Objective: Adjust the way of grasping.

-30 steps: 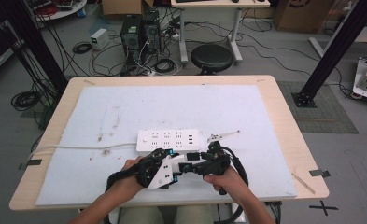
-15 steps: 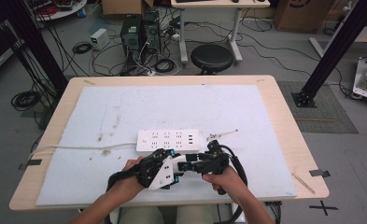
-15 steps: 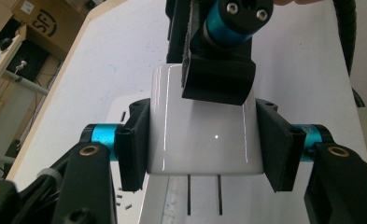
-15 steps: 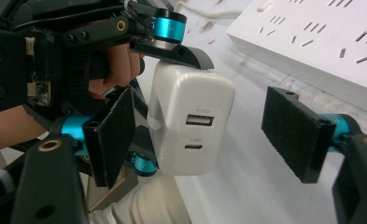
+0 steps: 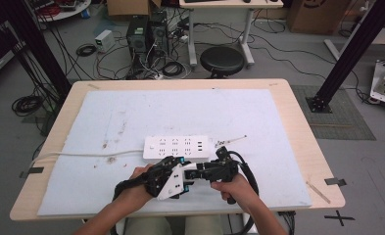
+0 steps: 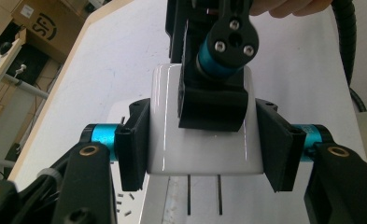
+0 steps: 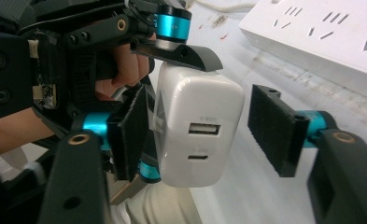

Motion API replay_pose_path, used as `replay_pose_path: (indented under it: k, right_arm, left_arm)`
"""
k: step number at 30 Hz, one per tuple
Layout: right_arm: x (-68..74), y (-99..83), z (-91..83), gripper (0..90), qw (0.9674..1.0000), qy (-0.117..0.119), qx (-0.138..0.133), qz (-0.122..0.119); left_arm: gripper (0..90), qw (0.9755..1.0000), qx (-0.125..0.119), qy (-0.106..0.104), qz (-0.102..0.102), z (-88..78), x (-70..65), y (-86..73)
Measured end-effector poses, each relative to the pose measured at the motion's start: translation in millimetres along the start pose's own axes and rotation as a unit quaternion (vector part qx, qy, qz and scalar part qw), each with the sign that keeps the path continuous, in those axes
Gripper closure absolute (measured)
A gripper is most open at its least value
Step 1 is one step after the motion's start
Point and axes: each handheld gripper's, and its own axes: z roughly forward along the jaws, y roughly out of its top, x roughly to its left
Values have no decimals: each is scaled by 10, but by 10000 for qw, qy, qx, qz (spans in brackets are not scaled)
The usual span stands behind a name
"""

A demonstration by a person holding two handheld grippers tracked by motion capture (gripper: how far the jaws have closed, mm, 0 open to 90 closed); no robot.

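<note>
Trainer: Grippers met low on the pale blue foam mat (image 5: 131, 112) in the high view, the left gripper (image 5: 173, 178) and the right gripper (image 5: 200, 172) tip to tip, just in front of the white multi-socket power strip (image 5: 176, 148). What sat between them was too small to tell there.

Trainee: What did the left gripper view add?

Trainer: It showed a glossy white plastic wall charger (image 6: 167, 135), lifted off the mat and clamped across its two flat sides by the left pads, with its two metal prongs (image 6: 189, 193) pointing back at the camera. One jaw of the other tool lay over its top face.

Trainee: And the right gripper view?

Trainer: There the charger's USB port (image 7: 204, 129) faced the camera. The right jaws had just been closing around the body: one pad seemed to touch it, the other stood clear, so that tool had no grip yet.

Trainee: How would it handle?

Trainer: Probably light and rigid, but its shell looked slick. The flat faces were the place to pinch, keeping off the prongs, which had to stay free for a socket.
</note>
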Motion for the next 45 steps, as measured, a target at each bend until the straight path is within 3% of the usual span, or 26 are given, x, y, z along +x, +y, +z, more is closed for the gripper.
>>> replay_pose_path:
  k: [4, 8, 9, 10, 12, 13, 14, 17, 19, 20, 21, 22, 25, 27, 28, 29, 32, 36, 37, 40, 45]
  right_arm:
    - [-12, -2, 13, 452, 9999, 88, 55, 80]
    - [-12, 0, 16, 561, 9996, 270, 81, 97]
    - [-14, 1, 17, 591, 9995, 286, 57, 84]
    - [-27, 6, 2, 612, 9992, 343, 46, 221]
    - [-27, 6, 2, 612, 9992, 343, 46, 221]
    - [-17, 7, -2, 615, 9993, 286, 52, 244]
    - [-10, 4, -1, 624, 9998, 192, 44, 66]
    - [3, 2, -46, 632, 9999, -63, 53, -143]
    - [9, 3, -107, 633, 9997, -175, -15, -185]
    - [10, 6, -146, 633, 9994, -249, -56, -228]
    - [14, 13, -216, 633, 9988, -356, -154, -284]
    - [17, 18, -247, 633, 9986, -402, -180, -293]
    - [17, 39, -354, 633, 9971, -603, -230, -404]
    - [16, 55, -421, 633, 9959, -734, -226, -475]
    - [16, 55, -421, 633, 9959, -734, -226, -475]
    - [13, 72, -507, 633, 9940, -918, -187, -569]
    - [20, 79, -570, 633, 9925, -1046, -151, -610]
    - [56, 120, -698, 633, 9875, -1377, -67, -770]
    - [56, 120, -698, 633, 9875, -1377, -67, -770]
    - [94, 159, -818, 633, 9841, -1538, -80, -883]
    - [127, 190, -933, 633, 9784, -1799, -15, -1014]
  left_arm:
    - [424, 10000, -21, 14, 52, 8, -8, 11]
    - [424, 10000, -36, 14, 18, 13, -8, 7]
    - [424, 10000, 2, 32, 86, 6, 2, 9]
    - [424, 9999, -28, 57, 79, 12, -6, 7]
    - [423, 9999, -6, 74, 91, 12, -8, 10]
    - [423, 10000, 13, -5, 54, 29, 11, -2]
    - [415, 10000, 6, -66, -26, 37, 22, -17]
    - [301, 9986, 68, -226, -477, 49, 85, -95]
    - [294, 9968, 42, -317, -739, 26, 114, -158]
    - [282, 9968, 42, -317, -739, 26, 114, -158]
    - [271, 9937, -68, -341, -1065, -20, 148, -245]
    - [271, 9924, -97, -346, -1178, -38, 162, -271]
    - [271, 9851, -261, -318, -1668, -102, 229, -369]
    - [265, 9764, -395, -270, -2107, -152, 286, -450]
    - [256, 9764, -395, -270, -2107, -152, 286, -450]
    - [254, 9679, -529, -188, -2448, -213, 335, -518]
    - [253, 9612, -626, -82, -2684, -295, 378, -585]
    - [253, 9556, -673, 96, -2868, -406, 419, -670]
    - [253, 9556, -673, 96, -2868, -406, 419, -670]
    - [253, 9504, -699, 271, -3019, -496, 440, -739]
    - [254, 9447, -715, 494, -3162, -600, 467, -831]
